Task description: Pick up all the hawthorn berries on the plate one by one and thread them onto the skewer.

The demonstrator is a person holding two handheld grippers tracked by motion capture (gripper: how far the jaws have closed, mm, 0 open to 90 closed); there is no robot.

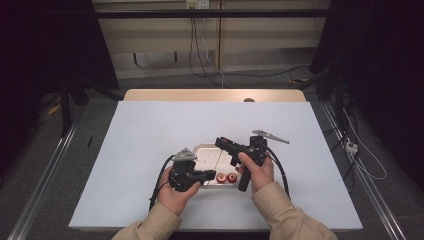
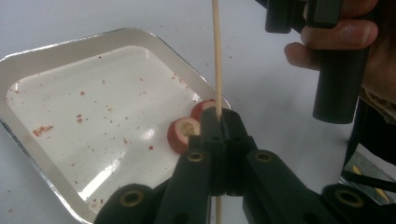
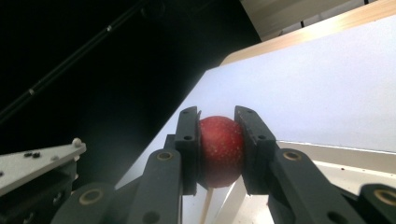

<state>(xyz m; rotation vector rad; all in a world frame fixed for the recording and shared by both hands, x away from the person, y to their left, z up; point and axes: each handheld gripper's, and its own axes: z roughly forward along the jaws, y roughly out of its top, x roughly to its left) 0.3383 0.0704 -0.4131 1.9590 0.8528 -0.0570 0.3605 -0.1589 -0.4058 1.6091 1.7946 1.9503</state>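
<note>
In the high view, my left hand-held gripper (image 1: 209,174) sits at the near left edge of the tray (image 1: 205,151), which rests on the white counter (image 1: 150,130). My right hand-held gripper (image 1: 223,142) is raised over the tray's far right part, pointing left. At this range the skewer cannot be made out.

The left gripper view supplies that detail. The jaws of my left hand-held gripper (image 2: 219,123) are pressed together on a thin wooden skewer (image 2: 216,51), which stands upright between them and runs out of the top of the picture. Behind the jaws lies the tray (image 2: 56,53), a shallow silver foil container with red crumbs scattered across its floor. Two red fruit pieces (image 2: 183,134), with pale cut faces, lie in the tray's corner just beside the jaw tips. At the upper right, my right hand (image 2: 345,37) grips the black handle of the other gripper.

The right gripper view shows what the other two do not. My right hand-held gripper (image 3: 220,151) pinches a whole red fruit (image 3: 220,149) with a speckled skin, one pad on each side. A pale stick emerges just below the fruit, and the counter (image 3: 317,84) and tray rim (image 3: 336,156) lie behind it.
</note>
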